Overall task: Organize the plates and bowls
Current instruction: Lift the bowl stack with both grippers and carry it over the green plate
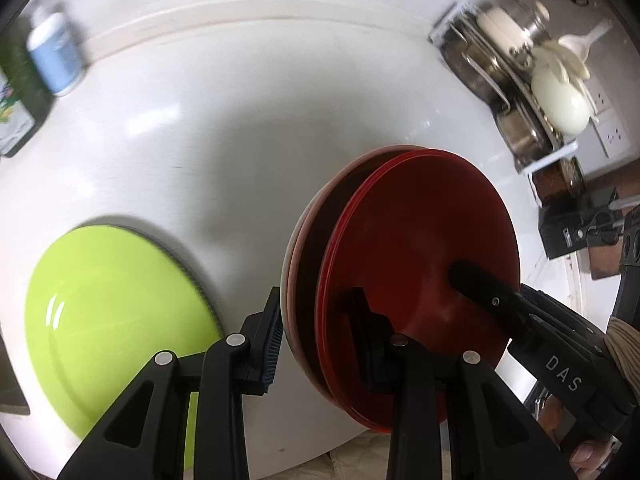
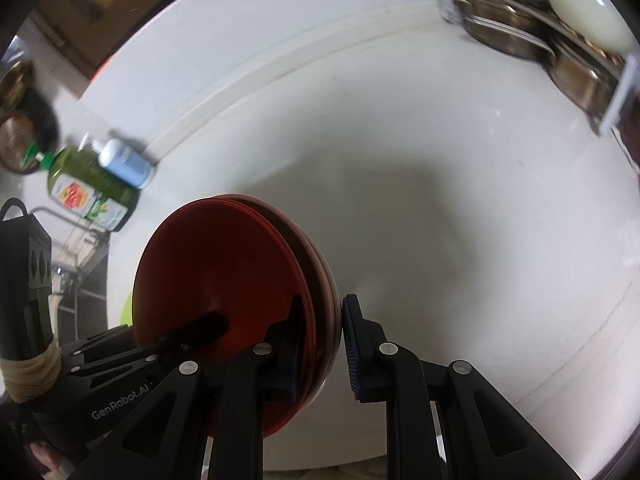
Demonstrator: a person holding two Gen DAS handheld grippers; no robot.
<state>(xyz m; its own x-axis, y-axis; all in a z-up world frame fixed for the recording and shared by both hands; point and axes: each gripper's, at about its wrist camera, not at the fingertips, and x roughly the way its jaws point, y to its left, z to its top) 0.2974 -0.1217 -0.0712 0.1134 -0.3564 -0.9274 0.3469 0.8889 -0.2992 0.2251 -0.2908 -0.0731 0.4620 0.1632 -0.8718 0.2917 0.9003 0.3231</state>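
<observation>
1. Two grippers are engaged on one stack of red plates [image 1: 416,264], which is held on edge above the white counter [image 1: 240,140].
2. The left gripper [image 1: 316,328] is clamped across the stack rim, one pad on the pale back, one on the red face.
3. The right gripper [image 2: 320,332] straddles the same stack; a sliver of gap is seen between its outer pad and the plate back, so whether it grips cannot be told.
4. A lime green plate [image 1: 116,312] is seen lying flat on the counter, beside the stack and apart from it.
5. A dish rack [image 1: 516,92] with steel pots and a cream bowl is noted far right; bottles [image 2: 108,176] at far left.
6. Risk: the stack is several plates thick and the inner ones are held only by squeeze; one could be slid out if either grip is eased.
7. Risk: if the two grippers are moved unevenly, the stack could be twisted and fanned apart.
8. Risk: the lower rim could be knocked on the counter or on the green plate when set down.
</observation>
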